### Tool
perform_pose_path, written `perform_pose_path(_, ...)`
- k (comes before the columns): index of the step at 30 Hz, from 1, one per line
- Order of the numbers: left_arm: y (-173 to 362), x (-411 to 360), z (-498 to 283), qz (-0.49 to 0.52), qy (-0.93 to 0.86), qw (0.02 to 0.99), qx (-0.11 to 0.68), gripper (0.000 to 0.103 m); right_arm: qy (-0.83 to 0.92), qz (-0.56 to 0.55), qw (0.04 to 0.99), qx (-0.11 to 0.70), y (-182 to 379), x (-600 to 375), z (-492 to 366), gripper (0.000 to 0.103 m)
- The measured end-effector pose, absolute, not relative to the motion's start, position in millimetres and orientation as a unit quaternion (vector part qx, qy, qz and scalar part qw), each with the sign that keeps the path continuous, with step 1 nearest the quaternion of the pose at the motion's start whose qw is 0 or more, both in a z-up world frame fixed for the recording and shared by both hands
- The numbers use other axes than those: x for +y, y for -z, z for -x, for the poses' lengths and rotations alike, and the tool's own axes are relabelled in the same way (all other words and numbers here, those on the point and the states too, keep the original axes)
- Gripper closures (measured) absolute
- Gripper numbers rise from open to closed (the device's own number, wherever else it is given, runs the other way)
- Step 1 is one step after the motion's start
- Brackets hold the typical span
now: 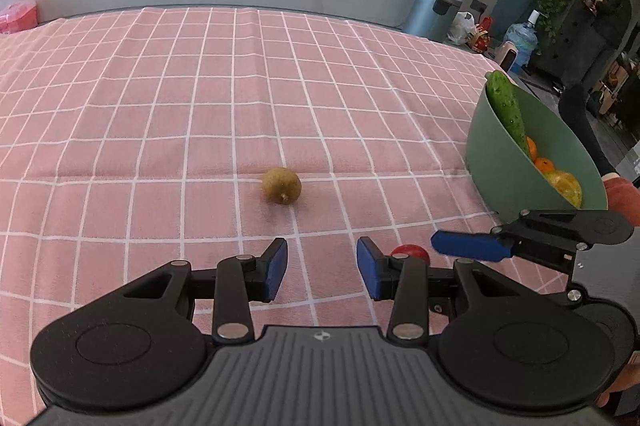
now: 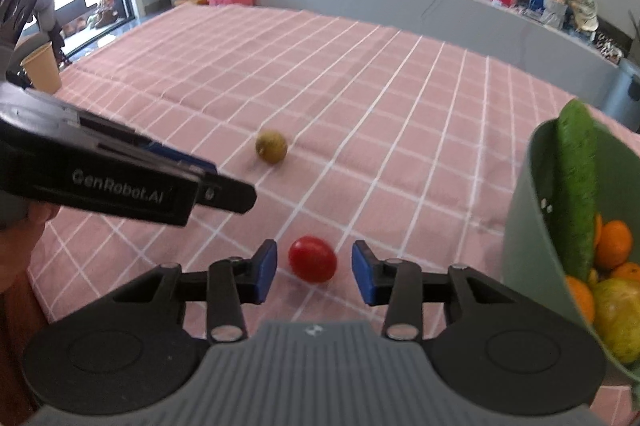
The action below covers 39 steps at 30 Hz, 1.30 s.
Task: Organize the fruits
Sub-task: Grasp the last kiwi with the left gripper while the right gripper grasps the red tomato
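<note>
On the pink checked cloth covering the desk, the left hand-held gripper hovers with its jaws apart and empty; the one brown kiwi-like fruit lies straight ahead of it, a little to its left, resting alone. Further right, the right hand-held gripper is also spread wide, and the one red tomato sits on the cloth between its pads, touching neither, so this hand is nearer to a grasp. Rightmost stands one green bowl, holding one cucumber leaning upright, several oranges, at least three, and a yellowish fruit.
</note>
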State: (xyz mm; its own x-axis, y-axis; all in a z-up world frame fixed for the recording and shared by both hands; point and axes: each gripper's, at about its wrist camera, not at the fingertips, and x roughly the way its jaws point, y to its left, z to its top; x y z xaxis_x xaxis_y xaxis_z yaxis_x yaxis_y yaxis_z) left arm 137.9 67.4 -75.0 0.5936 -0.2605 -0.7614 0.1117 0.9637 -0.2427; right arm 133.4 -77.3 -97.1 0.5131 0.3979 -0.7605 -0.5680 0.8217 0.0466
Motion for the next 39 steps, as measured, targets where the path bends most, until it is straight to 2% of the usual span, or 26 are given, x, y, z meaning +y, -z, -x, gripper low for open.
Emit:
perform_pose_path(2, 76.9, 66.5, -138.0, 0.079, 0.106, 0.891, 0.435, 0.055, -0.281, 0.109, 0.860, 0.412, 101.3, -75.3, -133.6, 0.074)
perform_pose_path(6, 80.6, 67.0, -139.5, 0.077, 0.104, 0.893, 0.431, 0.055, -0.279, 0.106, 0.857, 0.420, 106.1, -73.7, -137.2, 0.078)
perform_pose_path(24, 94.5, 57.5, -175.7, 0.039, 0.049, 0.917, 0.395, 0.053, -0.233, 0.066, 0.883, 0.403, 104.5, -89.8, -160.5, 0.079)
perform_pose_path(25, 95.6, 57.9, -176.2, 0.040, 0.047, 0.916, 0.396, 0.054, -0.234, 0.067, 0.882, 0.403, 104.6, -89.3, -160.3, 0.079)
perform_pose_path(29, 98.6, 62.3, -178.5, 0.051, 0.043, 0.914, 0.400, 0.069, -0.238, 0.067, 0.881, 0.404, 104.7, -87.8, -160.7, 0.079)
perform_pose_path(31, 97.8, 64.0, -178.2, 0.059, 0.046, 0.914, 0.398, 0.073, -0.239, 0.068, 0.879, 0.406, 105.6, -87.2, -161.2, 0.079)
perform_pose_path(39, 93.3, 65.2, -173.4, 0.067, 0.050, 0.913, 0.399, 0.073, -0.240, 0.069, 0.879, 0.406, 106.1, -87.6, -160.4, 0.079)
